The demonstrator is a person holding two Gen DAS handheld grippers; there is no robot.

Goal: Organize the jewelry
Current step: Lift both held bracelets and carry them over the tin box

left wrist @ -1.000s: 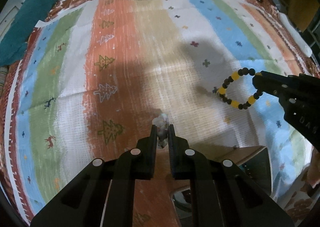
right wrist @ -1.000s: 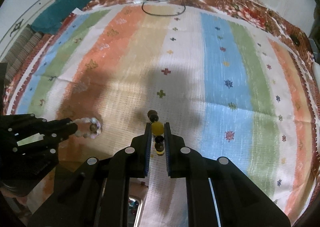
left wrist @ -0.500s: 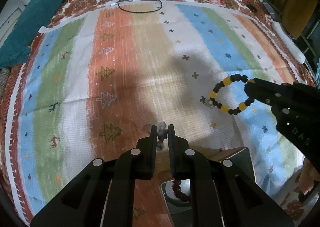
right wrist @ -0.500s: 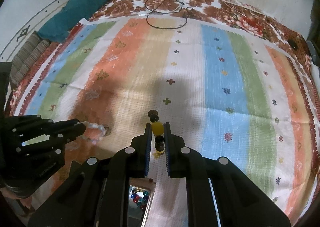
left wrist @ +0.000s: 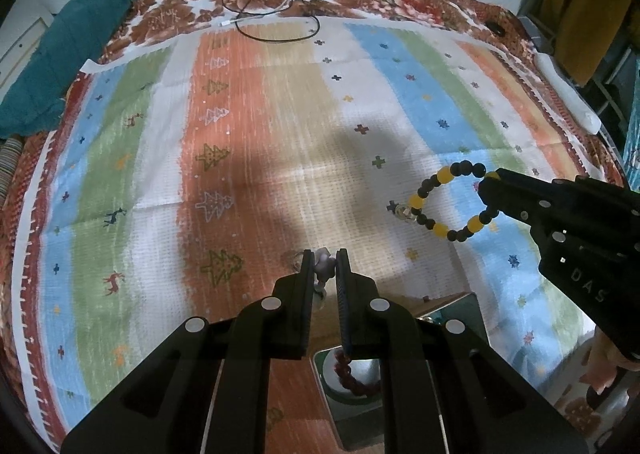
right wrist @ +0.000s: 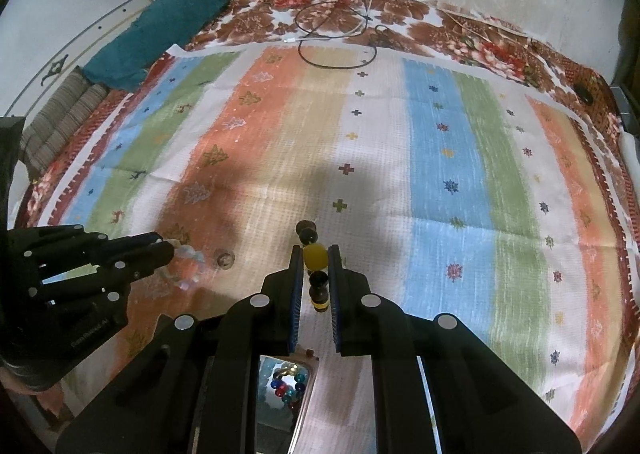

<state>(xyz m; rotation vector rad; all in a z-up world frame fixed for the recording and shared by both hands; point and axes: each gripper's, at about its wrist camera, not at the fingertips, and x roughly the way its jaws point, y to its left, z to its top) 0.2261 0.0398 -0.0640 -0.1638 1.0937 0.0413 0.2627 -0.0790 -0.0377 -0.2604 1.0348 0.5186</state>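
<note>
at 6 o'clock in the left wrist view, below the fingers, a shiny metal tray (left wrist: 472,306) with a loop of dark red beads (left wrist: 352,378) inside it shows partly. the left gripper (left wrist: 325,268) has its two black fingers pressed on a pale translucent bead bracelet (left wrist: 323,264), which is pinched between the tips and hangs in the air; in the right wrist view this same bracelet (right wrist: 188,268) is at 9 o'clock, at the tip of the left gripper (right wrist: 170,252). in the right wrist view a small metal tray compartment (right wrist: 264,410) at 6 o'clock holds round beads of blue, red and green colour (right wrist: 289,384). above it the right gripper (right wrist: 316,264) pinches a black and yellow bead bracelet (right wrist: 315,256) between its blue-padded fingers; in the left wrist view this bracelet (left wrist: 448,200) hangs as an open ring at 3 o'clock. under all lies a striped woven cloth in orange, blue, green and white (right wrist: 448,158). far at 12 o'clock thin black cables (right wrist: 340,34) lie, and at 10 o'clock a dark teal cloth (right wrist: 160,30).
</note>
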